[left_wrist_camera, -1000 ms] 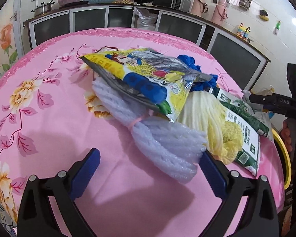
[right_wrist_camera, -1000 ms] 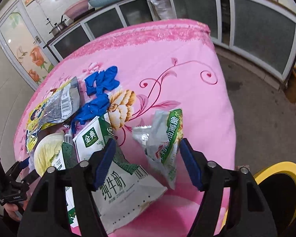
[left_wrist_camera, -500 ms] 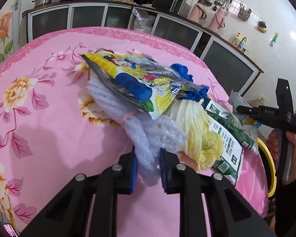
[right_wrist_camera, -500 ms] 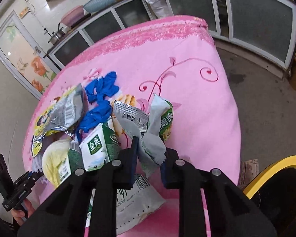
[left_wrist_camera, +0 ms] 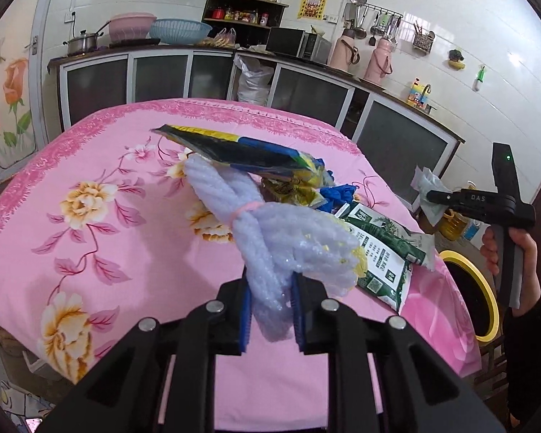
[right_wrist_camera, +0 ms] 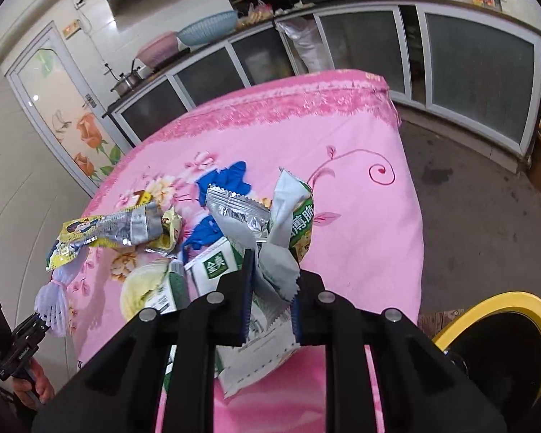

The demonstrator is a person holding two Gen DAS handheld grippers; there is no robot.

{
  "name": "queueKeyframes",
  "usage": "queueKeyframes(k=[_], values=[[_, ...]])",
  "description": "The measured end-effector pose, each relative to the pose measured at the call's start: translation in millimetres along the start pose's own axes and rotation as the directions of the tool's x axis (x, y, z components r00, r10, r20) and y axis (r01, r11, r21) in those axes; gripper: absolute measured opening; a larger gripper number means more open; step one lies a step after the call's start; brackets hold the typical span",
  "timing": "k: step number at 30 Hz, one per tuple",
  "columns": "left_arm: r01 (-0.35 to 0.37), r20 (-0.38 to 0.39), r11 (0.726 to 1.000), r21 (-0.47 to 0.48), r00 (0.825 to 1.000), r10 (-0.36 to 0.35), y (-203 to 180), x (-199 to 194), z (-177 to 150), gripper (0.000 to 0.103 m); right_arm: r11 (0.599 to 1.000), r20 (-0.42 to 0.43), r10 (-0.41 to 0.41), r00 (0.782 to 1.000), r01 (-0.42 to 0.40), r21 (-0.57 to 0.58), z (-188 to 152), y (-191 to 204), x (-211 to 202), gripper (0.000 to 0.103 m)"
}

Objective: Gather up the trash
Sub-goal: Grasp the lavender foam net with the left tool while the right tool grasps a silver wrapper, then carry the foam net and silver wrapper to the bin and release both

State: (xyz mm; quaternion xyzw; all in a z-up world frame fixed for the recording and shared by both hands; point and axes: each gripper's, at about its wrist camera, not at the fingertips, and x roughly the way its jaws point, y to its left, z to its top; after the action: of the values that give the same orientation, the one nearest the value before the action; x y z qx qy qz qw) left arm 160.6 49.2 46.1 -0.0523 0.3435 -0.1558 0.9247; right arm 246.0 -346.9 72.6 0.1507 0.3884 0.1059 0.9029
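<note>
My left gripper [left_wrist_camera: 270, 310] is shut on a white foam net bundle [left_wrist_camera: 270, 231] tied with a pink band, lifted off the pink table; a yellow snack bag [left_wrist_camera: 241, 151] rests on its far end. My right gripper [right_wrist_camera: 272, 301] is shut on a crumpled green-and-silver snack wrapper [right_wrist_camera: 285, 223] held above the table. Green-and-white milk cartons [right_wrist_camera: 216, 263] [left_wrist_camera: 378, 249], blue gloves [right_wrist_camera: 227, 176] and a yellow foam net [right_wrist_camera: 140, 285] lie on the cloth. The foam bundle also shows in the right wrist view [right_wrist_camera: 54, 296].
A yellow-rimmed black bin [right_wrist_camera: 505, 339] stands on the floor by the table's near right edge, also seen in the left wrist view [left_wrist_camera: 476, 288]. Kitchen cabinets [left_wrist_camera: 162, 75] line the far wall. The pink floral cloth [left_wrist_camera: 90, 216] is bare on the left.
Both grippers closed from open a second ago, the left on the foam net and the right on the snack wrapper. Both have since lifted their items off the table.
</note>
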Motion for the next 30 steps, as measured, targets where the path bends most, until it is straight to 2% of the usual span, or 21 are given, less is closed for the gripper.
queueKeyframes(k=[4, 6, 7, 10, 14, 22, 26, 30], values=[[0.008, 0.01, 1.0, -0.002, 1.0, -0.008, 3, -17, -3, 0.017, 1.0, 0.027, 0.011, 1.0, -0.011, -0.016, -2, 6, -16, 0.016], [0.055, -0.002, 0.998, -0.031, 0.998, -0.055, 10, -21, 0, 0.017, 1.0, 0.039, 0.018, 0.999, -0.018, -0.023, -4, 9, -24, 0.016], [0.102, -0.008, 0.992, -0.069, 0.995, -0.103, 15, -22, 2, 0.017, 1.0, 0.046, 0.02, 0.999, -0.019, -0.025, -5, 10, -27, 0.016], [0.158, -0.007, 0.981, -0.109, 0.987, -0.16, 18, -27, 5, 0.017, 0.999, 0.06, 0.027, 0.998, -0.025, -0.033, -8, 13, -38, 0.016], [0.131, 0.05, 0.991, -0.04, 0.99, -0.129, 0, -47, 9, 0.017, 0.999, 0.083, 0.028, 0.996, -0.025, -0.049, -12, 17, -53, 0.016], [0.128, 0.124, 0.99, 0.053, 0.983, -0.134, -28, -80, 29, 0.017, 0.998, 0.14, 0.025, 0.99, -0.017, -0.055, -17, 11, -88, 0.016], [0.159, 0.134, 0.981, 0.108, 0.976, -0.172, -54, -85, 39, 0.017, 0.999, 0.17, 0.018, 0.985, -0.01, -0.049, -24, 7, -109, 0.016], [0.204, 0.111, 0.962, 0.18, 0.968, -0.226, -90, -77, 46, 0.017, 0.999, 0.199, -0.004, 0.98, 0.011, -0.033, -31, -6, -130, 0.016]])
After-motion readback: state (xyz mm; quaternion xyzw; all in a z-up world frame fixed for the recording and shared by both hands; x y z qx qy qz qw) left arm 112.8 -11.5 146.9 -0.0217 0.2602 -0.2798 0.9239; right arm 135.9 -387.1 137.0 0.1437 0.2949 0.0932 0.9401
